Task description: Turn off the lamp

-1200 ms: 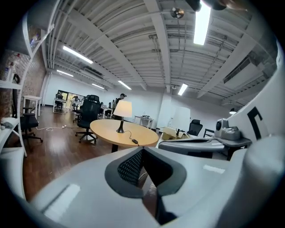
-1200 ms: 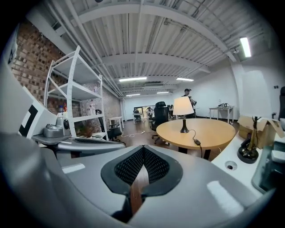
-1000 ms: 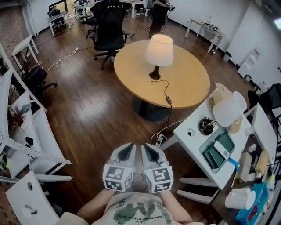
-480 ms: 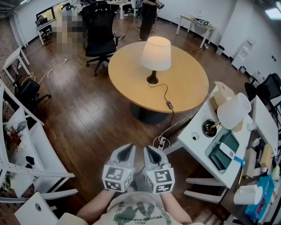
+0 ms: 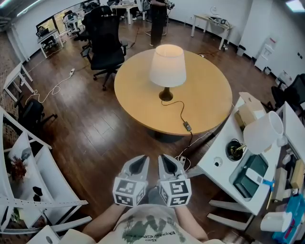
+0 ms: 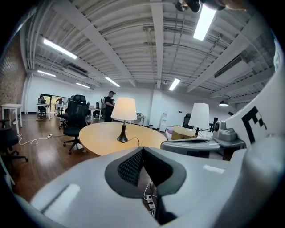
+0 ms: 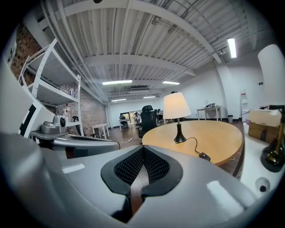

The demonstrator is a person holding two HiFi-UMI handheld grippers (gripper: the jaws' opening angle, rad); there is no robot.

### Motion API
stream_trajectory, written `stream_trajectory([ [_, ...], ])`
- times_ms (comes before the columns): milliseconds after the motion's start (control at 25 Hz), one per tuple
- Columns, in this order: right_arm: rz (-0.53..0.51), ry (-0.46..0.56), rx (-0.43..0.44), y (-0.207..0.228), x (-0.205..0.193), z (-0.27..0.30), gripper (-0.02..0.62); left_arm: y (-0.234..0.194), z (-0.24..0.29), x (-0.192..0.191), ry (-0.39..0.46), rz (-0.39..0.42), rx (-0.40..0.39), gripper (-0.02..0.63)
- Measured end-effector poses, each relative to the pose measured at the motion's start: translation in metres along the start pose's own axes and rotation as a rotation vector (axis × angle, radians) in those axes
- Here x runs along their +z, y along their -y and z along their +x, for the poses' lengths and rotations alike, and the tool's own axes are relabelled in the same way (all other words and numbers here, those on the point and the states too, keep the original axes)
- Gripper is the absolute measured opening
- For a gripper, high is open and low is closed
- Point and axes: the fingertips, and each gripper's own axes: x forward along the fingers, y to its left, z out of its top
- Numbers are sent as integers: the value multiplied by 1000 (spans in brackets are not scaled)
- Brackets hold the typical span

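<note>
A lit lamp point(image 5: 167, 66) with a cream shade and dark base stands on the round wooden table point(image 5: 138, 95). Its black cord runs to an inline switch point(image 5: 187, 126) near the table's near edge. My left gripper point(image 5: 139, 160) and right gripper point(image 5: 164, 160) are side by side over the wooden floor, well short of the table, both shut with nothing held. In the left gripper view the lamp point(image 6: 124, 109) shows beyond the closed left gripper point(image 6: 142, 153). The right gripper view has the lamp point(image 7: 176, 106) and switch point(image 7: 204, 156) ahead of the right gripper point(image 7: 143, 153).
A white desk point(image 5: 224, 162) at the right carries an unlit white lamp point(image 5: 262, 131). A power strip point(image 5: 182, 162) lies on the floor by the table's foot. Black office chairs point(image 5: 106, 43) stand behind the table, a white shelf point(image 5: 28, 176) at the left, a person point(image 5: 157, 14) far back.
Both grippers and the view have moved forward toward the round table; the lamp and table look nearer. The jaws stayed shut.
</note>
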Motion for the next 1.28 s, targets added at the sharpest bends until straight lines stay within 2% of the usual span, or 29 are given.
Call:
stream_trajectory([
  [280,31,-2,-30,66,24,60,0,-7,96,28,-35,38,-65,0],
  [480,65,-9,-69,116,30,82,0,-2,160,33,-72,57,-115,0],
  [720,91,-22,-132,164,28,89,0,20,214,23,-132,68,-202,0],
  [880,102,-25,-188,189,28,83,0,40,243,2,-191,118,-271,10],
  [1280,176,-31,-397,238,19,78,0,57,308,-32,-304,193,-438,60],
])
